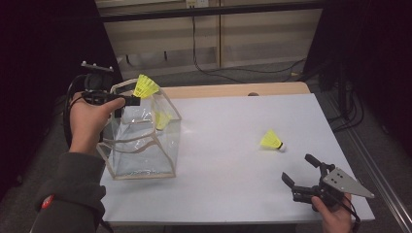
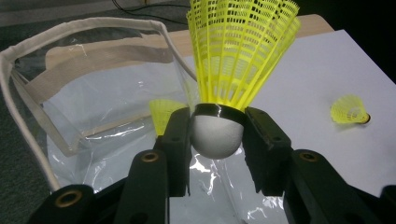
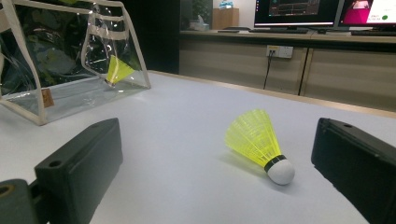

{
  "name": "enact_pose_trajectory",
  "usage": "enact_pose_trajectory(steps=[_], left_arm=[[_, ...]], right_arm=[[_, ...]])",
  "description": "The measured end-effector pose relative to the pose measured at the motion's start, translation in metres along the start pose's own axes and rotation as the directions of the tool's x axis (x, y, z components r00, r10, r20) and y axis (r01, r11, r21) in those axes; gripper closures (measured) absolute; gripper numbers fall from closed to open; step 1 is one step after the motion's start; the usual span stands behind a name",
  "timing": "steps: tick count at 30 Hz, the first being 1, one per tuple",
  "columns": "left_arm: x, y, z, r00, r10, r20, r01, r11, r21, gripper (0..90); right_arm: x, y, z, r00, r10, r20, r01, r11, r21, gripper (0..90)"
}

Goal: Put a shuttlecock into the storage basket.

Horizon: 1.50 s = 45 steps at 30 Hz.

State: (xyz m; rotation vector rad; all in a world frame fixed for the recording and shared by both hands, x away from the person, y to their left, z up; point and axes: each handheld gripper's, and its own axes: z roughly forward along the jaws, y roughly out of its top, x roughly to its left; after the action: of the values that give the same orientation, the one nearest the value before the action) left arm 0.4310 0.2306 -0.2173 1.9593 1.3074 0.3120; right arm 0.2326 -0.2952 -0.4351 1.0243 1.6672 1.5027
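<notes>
My left gripper [image 1: 133, 100] [image 2: 215, 135] is shut on the white cork head of a yellow shuttlecock [image 1: 145, 86] [image 2: 240, 51], skirt up, held over the open top of a clear plastic bag [image 1: 141, 141] [image 2: 88, 88] with beige trim. A second yellow shuttlecock [image 1: 163, 120] [image 2: 164, 112] [image 3: 116, 70] lies inside the bag. A third shuttlecock [image 1: 271, 140] [image 2: 349, 110] [image 3: 259, 142] lies on its side on the white table [image 1: 228, 160]. My right gripper [image 1: 299, 170] [image 3: 215, 163] stands open near the front right corner, jaws wide apart, pointing toward that shuttlecock with a gap between them.
The bag stands at the table's left side, close to the left edge. A wooden strip [image 1: 233, 90] borders the table's far edge. Cables [image 1: 243, 73] trail on the floor beyond. Monitors [image 3: 299, 11] and cabinets stand in the background of the right gripper view.
</notes>
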Motion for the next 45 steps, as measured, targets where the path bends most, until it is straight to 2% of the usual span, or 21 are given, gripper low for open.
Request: enact_pose_trajectory(steps=[8,19,45], left_arm=[[0.007,-0.005,0.003,0.9991,-0.031,-0.030,0.030,0.9994,-0.017,63.1],[0.014,-0.009,0.003,0.9964,-0.053,-0.066,0.052,0.9985,-0.019,63.1],[0.025,-0.017,0.011,0.9892,-0.080,-0.123,0.078,0.9968,-0.015,62.9]], right_arm=[[0.000,0.000,0.000,1.0000,-0.002,0.001,0.002,1.000,0.000,1.8],[0.000,0.000,0.000,1.0000,-0.001,0.000,0.001,1.000,0.000,1.9],[0.000,0.000,0.000,1.0000,-0.001,0.000,0.001,1.000,0.000,1.9]])
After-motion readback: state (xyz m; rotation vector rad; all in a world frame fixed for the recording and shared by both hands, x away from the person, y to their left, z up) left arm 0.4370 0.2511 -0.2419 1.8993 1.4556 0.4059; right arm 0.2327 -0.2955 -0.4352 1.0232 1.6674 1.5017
